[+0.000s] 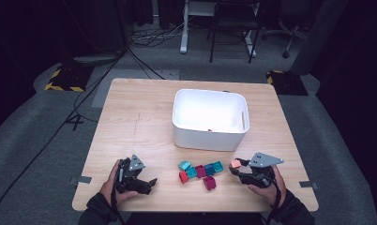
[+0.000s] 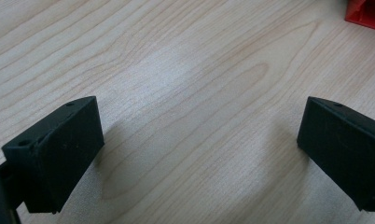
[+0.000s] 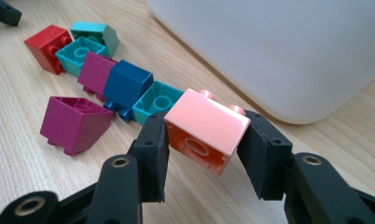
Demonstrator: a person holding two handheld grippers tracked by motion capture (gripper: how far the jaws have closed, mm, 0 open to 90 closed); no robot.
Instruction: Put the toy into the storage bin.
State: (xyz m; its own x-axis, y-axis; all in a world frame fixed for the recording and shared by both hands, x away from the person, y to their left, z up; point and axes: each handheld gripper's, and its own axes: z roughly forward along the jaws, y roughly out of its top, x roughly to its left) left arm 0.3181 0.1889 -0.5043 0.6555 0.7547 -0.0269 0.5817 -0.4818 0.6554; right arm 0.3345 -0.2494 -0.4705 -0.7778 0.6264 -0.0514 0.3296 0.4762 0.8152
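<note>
Right claw (image 3: 202, 154) clamped the pink brick (image 3: 206, 128) just above the surface (image 1: 139, 117), beside the bin (image 1: 210, 136). Left claw (image 2: 195, 154) stood apart, idle. Best kept level, released over the bin.

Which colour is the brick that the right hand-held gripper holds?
Pink brick, clearest in the right gripper view.

Right gripper (image 3: 205, 161) clamps a pink brick (image 3: 205, 128), tilted, above the worktop (image 3: 17, 154). Behind it lie teal, blue, magenta and red bricks beside the white bin (image 3: 279, 51).
</note>
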